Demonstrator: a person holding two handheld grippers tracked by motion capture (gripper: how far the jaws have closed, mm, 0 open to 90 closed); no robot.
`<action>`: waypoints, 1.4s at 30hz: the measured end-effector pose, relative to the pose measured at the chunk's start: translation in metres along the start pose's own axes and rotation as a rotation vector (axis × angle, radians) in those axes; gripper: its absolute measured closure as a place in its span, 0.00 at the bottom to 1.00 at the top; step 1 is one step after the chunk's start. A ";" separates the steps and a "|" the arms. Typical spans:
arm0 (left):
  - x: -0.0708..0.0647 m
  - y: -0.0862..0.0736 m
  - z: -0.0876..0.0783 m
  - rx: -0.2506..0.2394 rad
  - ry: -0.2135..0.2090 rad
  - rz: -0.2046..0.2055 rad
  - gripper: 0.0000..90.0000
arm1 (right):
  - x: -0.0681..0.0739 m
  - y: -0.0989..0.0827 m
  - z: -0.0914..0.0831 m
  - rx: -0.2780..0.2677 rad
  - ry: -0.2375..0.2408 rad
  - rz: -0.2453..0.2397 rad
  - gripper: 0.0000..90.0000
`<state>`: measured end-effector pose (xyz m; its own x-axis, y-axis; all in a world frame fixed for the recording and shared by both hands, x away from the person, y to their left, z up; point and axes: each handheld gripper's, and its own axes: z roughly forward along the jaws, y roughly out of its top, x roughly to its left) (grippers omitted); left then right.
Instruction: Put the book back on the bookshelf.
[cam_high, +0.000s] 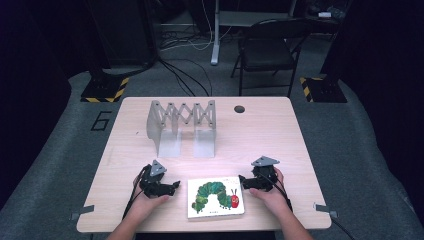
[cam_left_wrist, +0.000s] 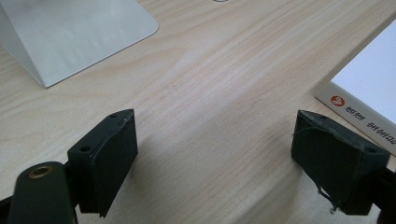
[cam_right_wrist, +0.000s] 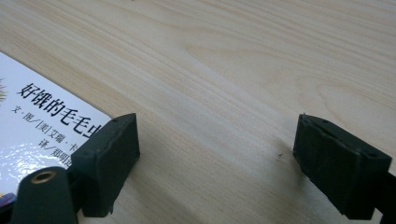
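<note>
Book: a white picture book (cam_high: 215, 197) with a green caterpillar on its cover lies flat in the lower middle of the high view, near the table's front edge, between the two grippers and held by neither; in the left gripper view its white corner (cam_left_wrist: 369, 88) fills the right edge of the frame; in the right gripper view its cover with black printed characters (cam_right_wrist: 37, 126) sits at the lower left

Left gripper: the left gripper (cam_high: 170, 187) rests low on the table just left of the book in the high view, in a hand coming up from the bottom edge; its jaws stand wide apart with bare wood between them; the right-hand jaw sits just beside the book's corner, contact not clear

Right gripper: the right gripper (cam_high: 246, 182) lies just right of the book's upper right corner in the high view; its jaws are spread wide and grip nothing; the left-hand jaw overlaps the book's edge in its own view

Table: light wooden table (cam_high: 260, 135); a small dark round hole (cam_high: 239, 108) near its far edge

Rack: a grey folding rack (cam_high: 181, 125) with a crossed lattice top stands upright in the upper middle of the table, well apart from the book; one of its plates (cam_left_wrist: 70, 32) shows at the upper left of the left gripper view

Background: a dark chair (cam_high: 267, 50) on grey floor beyond the table
</note>
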<state>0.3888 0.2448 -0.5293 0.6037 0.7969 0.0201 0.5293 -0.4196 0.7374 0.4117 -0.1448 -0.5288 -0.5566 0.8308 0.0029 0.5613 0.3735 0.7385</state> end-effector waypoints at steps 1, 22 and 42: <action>-0.001 0.000 0.000 -0.004 0.001 -0.006 0.16 | 0.000 0.000 0.000 0.000 0.000 0.000 0.16; -0.003 0.003 -0.001 0.034 0.008 -0.006 0.16 | 0.002 0.002 -0.003 0.041 0.000 -0.002 0.17; -0.003 0.010 -0.015 0.084 -0.037 -0.065 0.36 | 0.003 0.010 -0.015 0.095 -0.017 0.025 0.36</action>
<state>0.3834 0.2451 -0.5114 0.5870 0.8080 -0.0518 0.6152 -0.4036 0.6772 0.4071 -0.1448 -0.5113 -0.5311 0.8473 0.0085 0.6311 0.3889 0.6712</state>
